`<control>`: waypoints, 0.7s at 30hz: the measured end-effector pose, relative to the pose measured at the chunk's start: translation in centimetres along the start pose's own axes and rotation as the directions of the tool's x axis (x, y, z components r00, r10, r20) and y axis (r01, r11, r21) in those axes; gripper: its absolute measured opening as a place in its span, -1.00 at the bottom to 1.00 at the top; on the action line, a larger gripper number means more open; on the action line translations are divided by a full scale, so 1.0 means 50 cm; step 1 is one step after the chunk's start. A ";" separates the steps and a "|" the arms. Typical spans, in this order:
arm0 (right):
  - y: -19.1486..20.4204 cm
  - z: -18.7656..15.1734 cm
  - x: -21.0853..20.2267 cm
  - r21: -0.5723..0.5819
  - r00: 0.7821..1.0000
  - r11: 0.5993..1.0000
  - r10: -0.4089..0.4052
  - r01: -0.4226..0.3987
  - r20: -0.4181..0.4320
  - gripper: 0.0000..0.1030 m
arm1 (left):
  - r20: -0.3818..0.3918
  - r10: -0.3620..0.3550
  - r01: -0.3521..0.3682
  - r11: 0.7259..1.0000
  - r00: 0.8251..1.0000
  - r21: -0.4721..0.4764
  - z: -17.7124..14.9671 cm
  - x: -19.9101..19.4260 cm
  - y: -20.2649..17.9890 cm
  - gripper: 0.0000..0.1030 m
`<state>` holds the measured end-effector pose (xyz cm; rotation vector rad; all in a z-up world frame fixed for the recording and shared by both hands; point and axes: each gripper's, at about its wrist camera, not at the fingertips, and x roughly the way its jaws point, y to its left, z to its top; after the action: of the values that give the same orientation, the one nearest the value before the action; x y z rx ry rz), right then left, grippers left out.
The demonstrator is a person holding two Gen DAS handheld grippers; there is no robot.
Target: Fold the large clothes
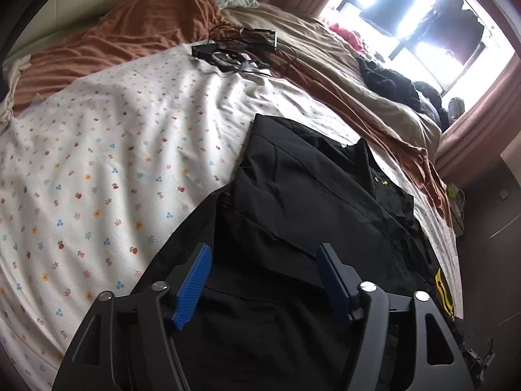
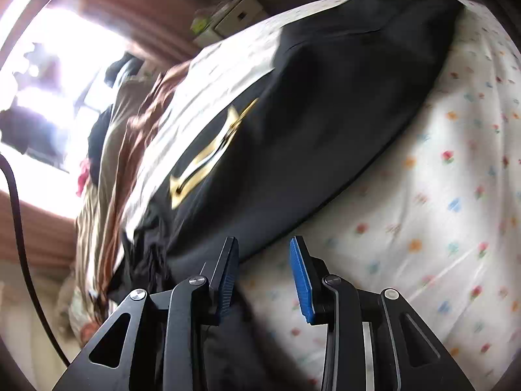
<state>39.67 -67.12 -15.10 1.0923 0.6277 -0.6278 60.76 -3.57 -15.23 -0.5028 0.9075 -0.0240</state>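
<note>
A large black garment (image 1: 309, 195) lies partly folded on the floral bed sheet (image 1: 114, 163), with a yellow emblem (image 1: 443, 290) near its right edge. My left gripper (image 1: 264, 251) hovers over the garment's near part, its blue pads wide apart and nothing pinched between them. In the right wrist view the same black garment (image 2: 342, 97) stretches away, the gold emblem (image 2: 208, 156) blurred. My right gripper (image 2: 263, 242) is open at the garment's near edge. Its left finger is over black cloth and its right finger over the sheet (image 2: 439, 195), gripping nothing.
An orange blanket (image 1: 130, 32) is bunched at the head of the bed. Tangled cables with a black device (image 1: 234, 52) lie beyond the sheet. A beige duvet (image 1: 342, 75) and a pile of dark clothes (image 1: 390, 78) fill the window side. A cardboard box (image 2: 234, 16) stands beside the bed.
</note>
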 end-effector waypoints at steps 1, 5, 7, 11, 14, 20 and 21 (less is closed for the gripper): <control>-0.008 0.007 -0.003 0.013 1.000 1.000 0.004 -0.004 0.015 -0.27 | 0.002 0.001 -0.001 1.000 1.000 0.004 -0.002 0.000 -0.004 0.43; -0.047 0.036 0.005 0.054 0.999 0.998 -0.018 0.015 0.050 -0.04 | 0.002 -0.006 0.006 1.000 1.000 0.003 -0.004 0.000 -0.009 0.44; -0.074 0.041 0.013 0.119 0.998 0.993 0.021 -0.027 0.056 -0.04 | 0.003 0.000 0.000 1.000 1.000 0.003 -0.005 0.001 -0.009 0.44; -0.095 0.060 0.003 0.135 0.991 0.990 0.012 -0.030 0.132 -0.05 | -0.001 0.008 -0.008 1.000 1.000 -0.008 -0.006 0.006 -0.007 0.44; -0.097 0.074 0.009 0.118 0.983 0.993 -0.025 0.004 0.180 -0.54 | -0.005 0.008 -0.009 1.000 1.000 -0.010 -0.007 0.006 -0.006 0.44; -0.032 0.074 -0.069 0.038 0.945 0.983 0.160 -0.178 0.286 -0.92 | 0.014 0.004 -0.003 1.000 1.000 -0.029 -0.001 -0.004 0.003 0.44; -0.005 0.068 -0.085 -0.002 0.935 0.979 0.193 -0.202 0.297 -0.92 | 0.016 0.001 0.000 0.999 1.000 -0.035 -0.001 -0.006 0.004 0.44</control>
<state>37.15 -69.76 -11.03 1.0465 0.2454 -0.6114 60.50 -3.34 -15.13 -0.5346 0.8935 -0.0039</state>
